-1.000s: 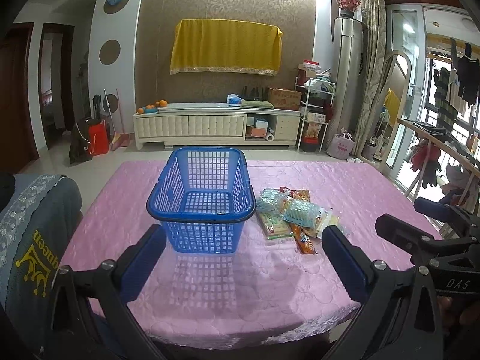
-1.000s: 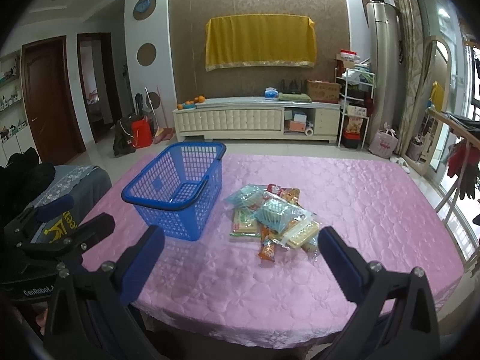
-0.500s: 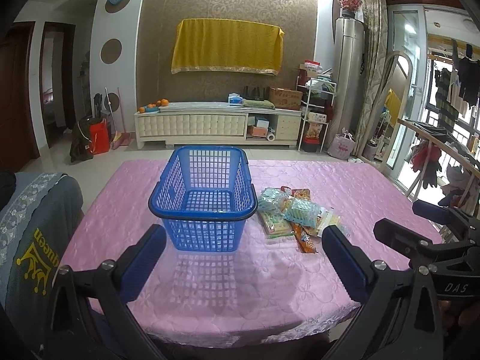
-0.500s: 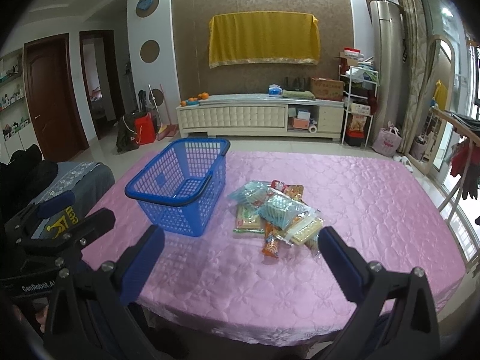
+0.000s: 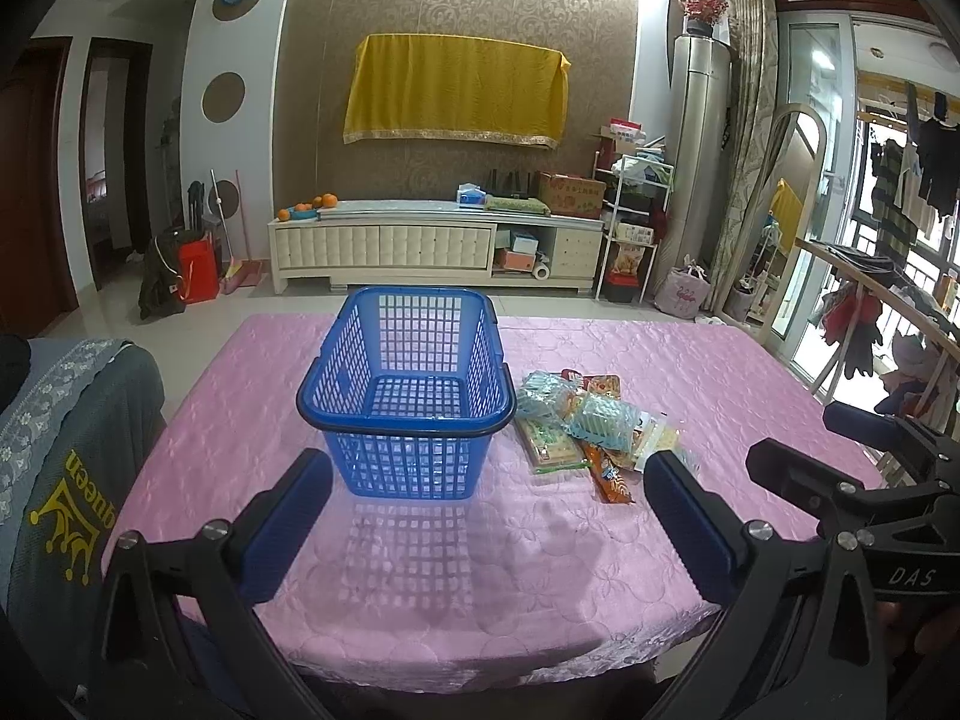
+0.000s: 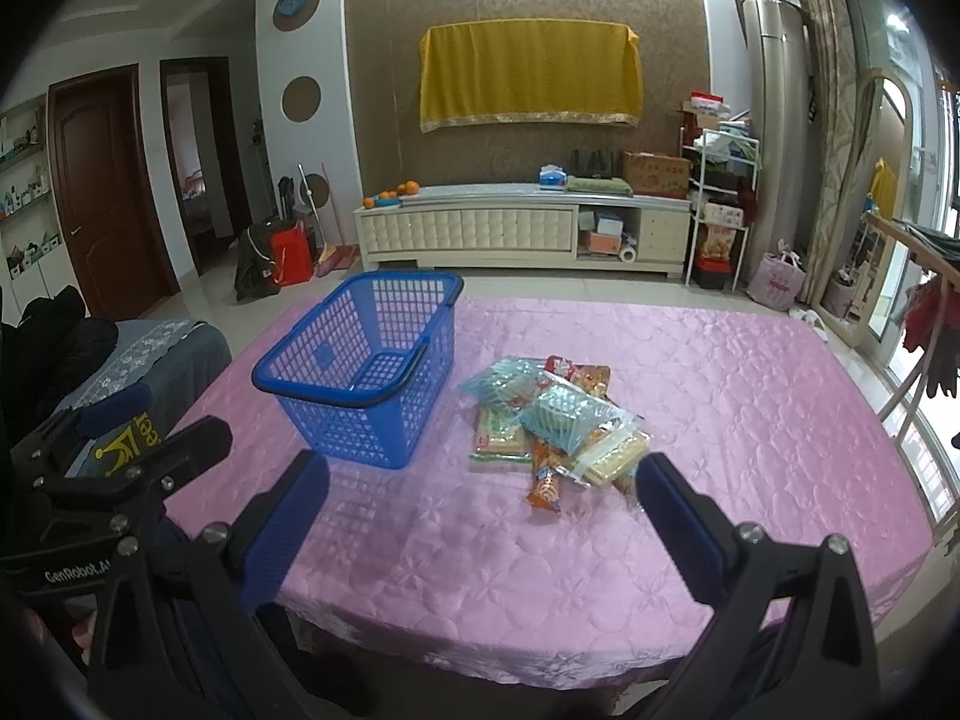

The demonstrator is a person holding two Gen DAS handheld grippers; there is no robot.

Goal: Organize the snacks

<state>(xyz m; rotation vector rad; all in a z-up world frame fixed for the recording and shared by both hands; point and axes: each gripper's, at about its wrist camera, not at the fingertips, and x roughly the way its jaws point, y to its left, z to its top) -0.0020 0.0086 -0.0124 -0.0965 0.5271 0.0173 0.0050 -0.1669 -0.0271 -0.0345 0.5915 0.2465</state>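
Note:
An empty blue plastic basket [image 5: 408,402] stands on the pink table [image 5: 420,570], its handle folded down on the rim. A pile of snack packets [image 5: 588,426] lies just right of it; the pile also shows in the right wrist view [image 6: 555,426], with the basket [image 6: 360,372] to its left. My left gripper [image 5: 489,516] is open and empty, hovering above the table's near edge in front of the basket. My right gripper [image 6: 480,510] is open and empty, above the near edge in front of the snacks. Each gripper shows at the edge of the other's view.
A chair draped with a grey cloth [image 5: 66,456] stands at the table's left side. A white TV cabinet [image 5: 432,246] lines the far wall. A clothes rack [image 5: 888,324] stands to the right of the table.
Both grippers have drifted slightly closer to the table and its objects; the basket and snacks appear a little lower and nearer. Nothing was grasped or moved.

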